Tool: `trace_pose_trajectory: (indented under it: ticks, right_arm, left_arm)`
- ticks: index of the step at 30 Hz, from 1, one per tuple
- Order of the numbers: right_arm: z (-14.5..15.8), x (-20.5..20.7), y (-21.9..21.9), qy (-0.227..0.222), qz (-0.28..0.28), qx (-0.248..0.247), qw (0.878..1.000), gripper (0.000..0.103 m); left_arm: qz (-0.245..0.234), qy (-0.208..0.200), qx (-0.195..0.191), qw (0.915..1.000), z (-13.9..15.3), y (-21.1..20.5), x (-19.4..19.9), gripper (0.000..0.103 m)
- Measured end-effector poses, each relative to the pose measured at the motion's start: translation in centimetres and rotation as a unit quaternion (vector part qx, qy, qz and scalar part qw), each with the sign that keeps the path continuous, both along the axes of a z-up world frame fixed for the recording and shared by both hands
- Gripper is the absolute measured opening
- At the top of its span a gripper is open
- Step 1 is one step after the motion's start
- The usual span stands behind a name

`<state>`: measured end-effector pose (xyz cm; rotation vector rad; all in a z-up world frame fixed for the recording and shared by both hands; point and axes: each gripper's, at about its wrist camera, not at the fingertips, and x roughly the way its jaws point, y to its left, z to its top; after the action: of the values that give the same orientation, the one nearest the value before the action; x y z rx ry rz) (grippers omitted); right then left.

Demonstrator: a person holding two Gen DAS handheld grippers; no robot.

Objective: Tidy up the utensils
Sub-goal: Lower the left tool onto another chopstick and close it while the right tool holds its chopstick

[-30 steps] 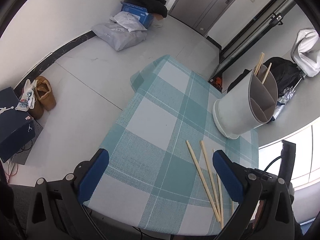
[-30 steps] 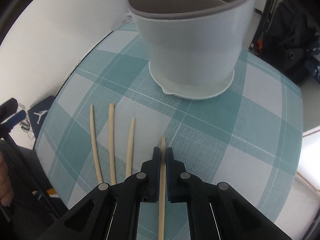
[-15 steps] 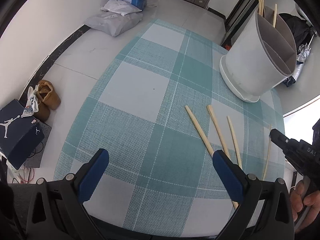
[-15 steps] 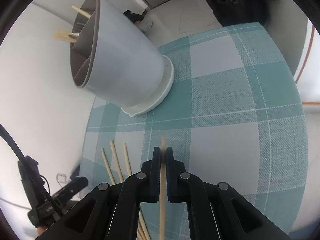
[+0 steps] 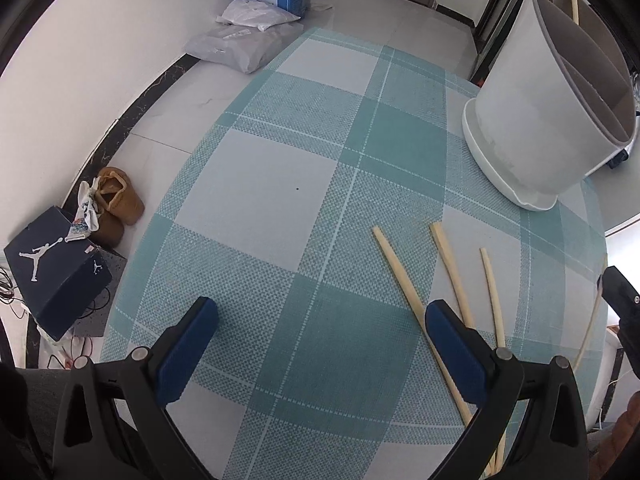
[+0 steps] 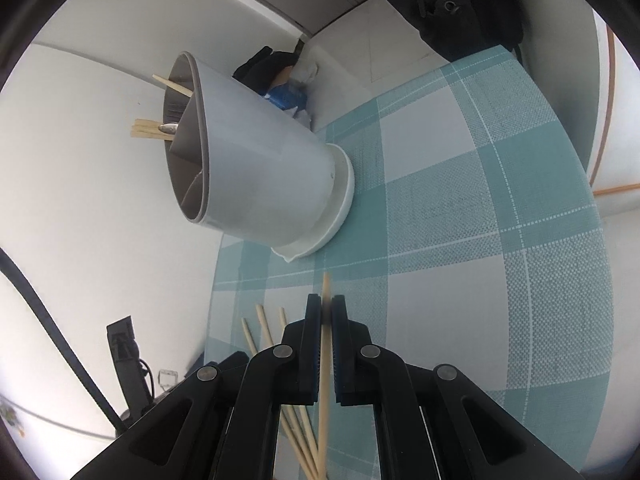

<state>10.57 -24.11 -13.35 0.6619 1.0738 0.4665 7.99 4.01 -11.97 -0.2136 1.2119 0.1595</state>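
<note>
Right wrist view, nearest first: the right gripper (image 6: 327, 312) has its jaws pinched tight on one wooden chopstick (image 6: 325, 364), whose tip pokes out just past the pads. Beside it, toward the near edge of the teal checked tablecloth (image 6: 480, 208), three loose chopsticks (image 6: 262, 328) lie roughly side by side. Farther on, near the cloth's far edge, stands the white utensil holder (image 6: 260, 168) on its drip saucer, divided into compartments; a few chopsticks and what looks like a metal handle already stick out of the far compartments. In the left wrist view the left gripper (image 5: 320, 320) hovers with its blue-padded jaws spread wide and empty over the cloth's near edge, its right pad just above the loose chopsticks. To do this step well, the held chopstick probably needs lifting clear of the holder's rim, tipping steeper, then lowering into the compartment with the other chopsticks before letting go. Open cloth lies all around the holder, so there is ample room; the main risks seem to be nudging the holder or crossing the left gripper.
</note>
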Motion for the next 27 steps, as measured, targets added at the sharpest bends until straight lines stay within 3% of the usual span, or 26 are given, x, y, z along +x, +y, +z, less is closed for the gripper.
trace_pose_trajectory:
  ticks: [6, 8, 14, 15, 17, 18, 27]
  right_arm:
    - [0.1, 0.6, -0.1, -0.012, 0.001, -0.025, 1.000, 0.004]
    - [0.0, 0.9, -0.3, -0.011, -0.001, -0.027, 1.000, 0.004]
    - [1.0, 1.2, -0.8, -0.024, -0.006, -0.013, 1.000, 0.004]
    - [1.1, 1.2, -0.8, -0.025, -0.007, -0.012, 1.000, 0.004]
    - [1.2, 1.1, -1.0, -0.026, -0.010, -0.011, 1.000, 0.004]
    - [1.2, 1.1, -1.1, -0.023, -0.011, -0.011, 1.000, 0.004]
    - [2.2, 0.7, -1.4, -0.036, -0.014, -0.013, 0.999, 0.004]
  left_arm:
    - [-0.008, 0.042, 0.034, 0.9985, -0.3, -1.3, 1.4, 0.096]
    - [-0.004, 0.047, 0.029, 0.9985, -0.1, -1.5, 1.8, 0.088]
    - [0.021, 0.041, 0.024, 0.9987, 0.4, -2.3, 2.0, 0.047]
    - [0.027, 0.039, 0.023, 0.9986, 0.5, -2.2, 1.9, 0.038]
    - [0.044, 0.040, 0.019, 0.9980, 0.6, -2.1, 1.9, 0.009]
    - [0.049, 0.044, 0.011, 0.9978, 0.5, -2.0, 2.0, 0.004]
    - [0.062, 0.031, -0.015, 0.9975, 0.4, -1.7, 3.2, 0.002]
